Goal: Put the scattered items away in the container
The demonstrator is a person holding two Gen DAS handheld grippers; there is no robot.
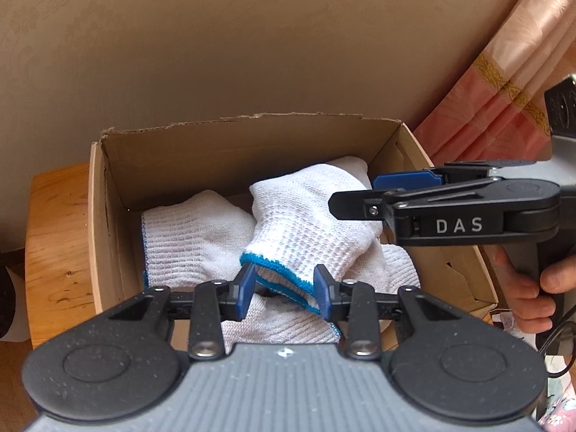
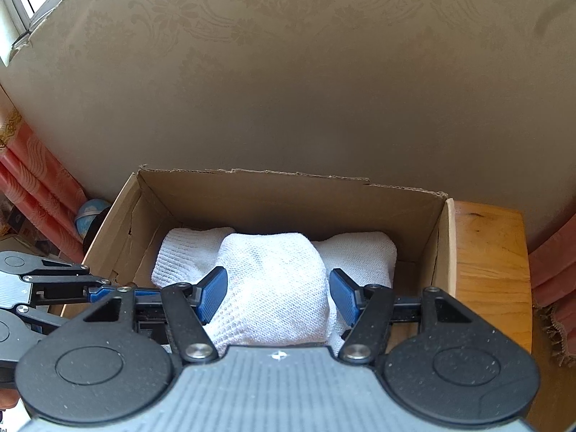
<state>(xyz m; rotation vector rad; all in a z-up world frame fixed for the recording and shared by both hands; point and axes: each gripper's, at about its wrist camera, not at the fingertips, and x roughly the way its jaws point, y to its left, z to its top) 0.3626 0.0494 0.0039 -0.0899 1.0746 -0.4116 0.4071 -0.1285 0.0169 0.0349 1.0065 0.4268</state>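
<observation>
Left wrist: white knitted glove with blue cuff trim (image 1: 306, 223) lies inside brown cardboard box (image 1: 108, 187), cuff toward camera, long axis front-to-back. Left gripper (image 1: 284, 291) parted, straddling cuff, pads apparently not pressing.

Right wrist: right gripper (image 2: 277, 297) open, pads clear either side of glove.

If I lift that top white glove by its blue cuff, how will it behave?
The top glove is loose knit, so it will probably droop and stretch from the cuff. It looks light. It overlaps other gloves in the box, so it may drag them.
</observation>
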